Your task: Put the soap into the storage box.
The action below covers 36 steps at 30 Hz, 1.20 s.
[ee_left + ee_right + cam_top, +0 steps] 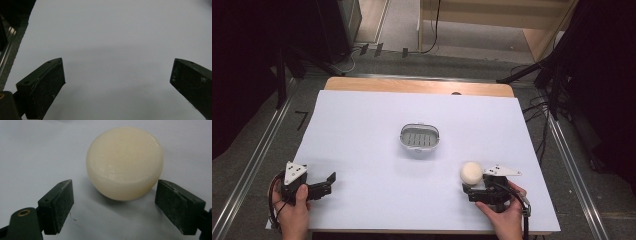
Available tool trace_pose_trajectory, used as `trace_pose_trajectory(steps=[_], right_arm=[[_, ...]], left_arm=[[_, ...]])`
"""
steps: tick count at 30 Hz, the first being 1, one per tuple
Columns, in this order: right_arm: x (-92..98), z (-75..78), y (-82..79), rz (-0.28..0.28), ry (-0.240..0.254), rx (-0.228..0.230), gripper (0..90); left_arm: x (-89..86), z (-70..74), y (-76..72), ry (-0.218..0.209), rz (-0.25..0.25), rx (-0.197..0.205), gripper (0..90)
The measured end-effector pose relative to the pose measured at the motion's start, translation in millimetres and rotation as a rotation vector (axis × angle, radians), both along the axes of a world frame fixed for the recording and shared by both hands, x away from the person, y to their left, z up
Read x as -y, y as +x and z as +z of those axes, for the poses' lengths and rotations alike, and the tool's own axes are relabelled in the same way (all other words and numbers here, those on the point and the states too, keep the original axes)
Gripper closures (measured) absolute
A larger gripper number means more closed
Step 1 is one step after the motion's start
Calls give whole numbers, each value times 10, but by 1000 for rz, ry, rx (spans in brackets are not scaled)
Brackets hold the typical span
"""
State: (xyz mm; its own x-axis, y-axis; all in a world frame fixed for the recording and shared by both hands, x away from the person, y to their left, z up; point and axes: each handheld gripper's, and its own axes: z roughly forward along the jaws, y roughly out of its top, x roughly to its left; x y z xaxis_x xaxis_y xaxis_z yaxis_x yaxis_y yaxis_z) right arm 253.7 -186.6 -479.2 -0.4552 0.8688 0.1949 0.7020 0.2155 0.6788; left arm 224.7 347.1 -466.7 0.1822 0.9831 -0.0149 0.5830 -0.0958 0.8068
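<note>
I have my right tongs [113, 205] spread beside the soap [125, 162], ungripped, well short of the soap dish [419, 136], while my left tongs [117, 85] gape idle.

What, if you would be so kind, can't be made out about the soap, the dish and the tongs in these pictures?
- Underside of the soap: hidden by its own bulk in the right gripper view.
- Soap dish: too small in the high view to tell whether its slotted floor is wet.
- Right tongs: largely hidden by the soap in the high view.
- Left tongs: outer jaw cut off by the frame edge in the left gripper view.
</note>
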Motion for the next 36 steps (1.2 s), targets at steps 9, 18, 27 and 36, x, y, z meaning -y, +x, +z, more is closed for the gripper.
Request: trace_pose_trajectory(steps=[9, 18, 27, 36], right_arm=[[-21, -4, 49, -22, 12, 0, 170], [-71, -4, 116, -58, 5, 5, 189], [-103, 1, 171, -90, 2, 16, 229], [-189, 3, 218, -120, -32, 24, 242]], left_arm=[[5, -1, 2, 7, 0, -1, 4], [6, -2, 4, 8, -1, -1, 4], [5, -2, 4, 7, 0, -2, 4], [3, -1, 6, 6, -1, -5, 4]])
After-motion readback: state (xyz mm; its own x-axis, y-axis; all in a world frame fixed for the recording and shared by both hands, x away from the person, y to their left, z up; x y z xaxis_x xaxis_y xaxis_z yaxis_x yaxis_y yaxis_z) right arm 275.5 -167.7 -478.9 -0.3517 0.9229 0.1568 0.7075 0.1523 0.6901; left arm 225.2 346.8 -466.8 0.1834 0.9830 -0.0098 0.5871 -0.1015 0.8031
